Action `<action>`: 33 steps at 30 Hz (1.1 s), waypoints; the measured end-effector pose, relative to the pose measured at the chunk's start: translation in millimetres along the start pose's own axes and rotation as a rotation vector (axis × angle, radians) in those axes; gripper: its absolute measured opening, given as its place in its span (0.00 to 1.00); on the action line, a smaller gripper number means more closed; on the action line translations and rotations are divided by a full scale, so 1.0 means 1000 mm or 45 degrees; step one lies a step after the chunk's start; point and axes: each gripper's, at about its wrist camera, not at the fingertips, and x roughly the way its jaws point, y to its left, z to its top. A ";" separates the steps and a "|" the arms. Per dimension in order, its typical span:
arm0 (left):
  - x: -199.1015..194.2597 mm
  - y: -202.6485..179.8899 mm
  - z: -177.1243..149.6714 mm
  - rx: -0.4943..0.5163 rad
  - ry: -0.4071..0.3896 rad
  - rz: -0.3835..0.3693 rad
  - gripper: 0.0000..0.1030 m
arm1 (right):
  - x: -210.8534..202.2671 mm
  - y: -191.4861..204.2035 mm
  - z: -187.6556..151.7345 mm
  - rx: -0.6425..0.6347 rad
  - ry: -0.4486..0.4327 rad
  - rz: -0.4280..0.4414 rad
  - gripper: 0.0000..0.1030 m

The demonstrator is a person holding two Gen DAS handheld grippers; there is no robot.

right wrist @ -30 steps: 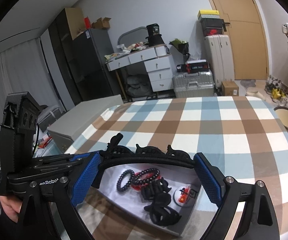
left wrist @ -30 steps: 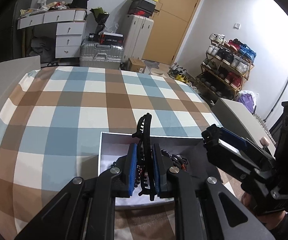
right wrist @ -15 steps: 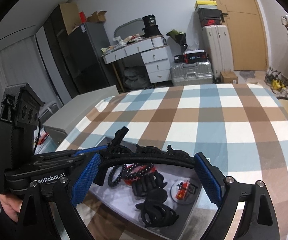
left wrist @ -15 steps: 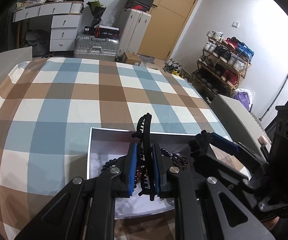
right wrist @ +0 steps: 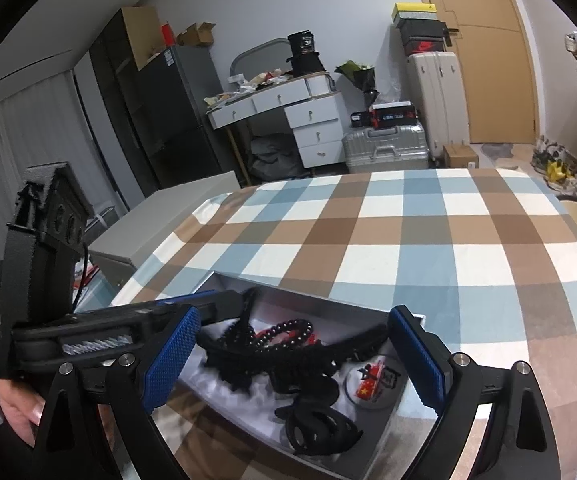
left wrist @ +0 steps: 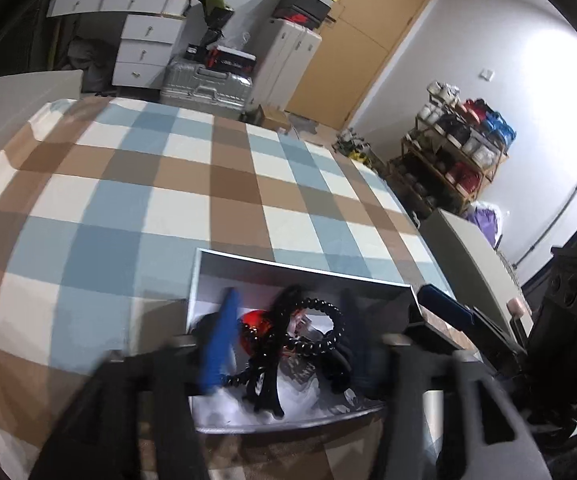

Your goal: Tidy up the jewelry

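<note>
Left tongs [left wrist: 288,340] opening over the white box [left wrist: 288,266]; black hair clip [left wrist: 266,384] lies loose between the pads, nothing pressing it, so judged a release into the box. Right tongs [right wrist: 294,356] spread wide above the same box, holding nothing, the long black clip [right wrist: 288,356] in the gap below. Bead bracelet [right wrist: 288,330] at 12 o'clock of that clip; round badge [right wrist: 374,384] at 4 o'clock. Box sits at the near edge of the checked cloth [right wrist: 368,240], within reach of both hands
</note>
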 end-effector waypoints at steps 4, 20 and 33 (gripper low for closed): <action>-0.015 -0.003 0.000 0.028 -0.056 0.034 0.60 | -0.015 0.000 0.000 -0.002 -0.048 -0.022 0.92; -0.065 -0.033 -0.013 0.186 -0.406 0.316 0.81 | -0.082 0.018 0.001 -0.064 -0.322 -0.056 1.00; -0.110 -0.042 -0.040 0.266 -0.847 0.472 0.99 | -0.136 0.032 -0.014 -0.112 -0.603 -0.085 1.00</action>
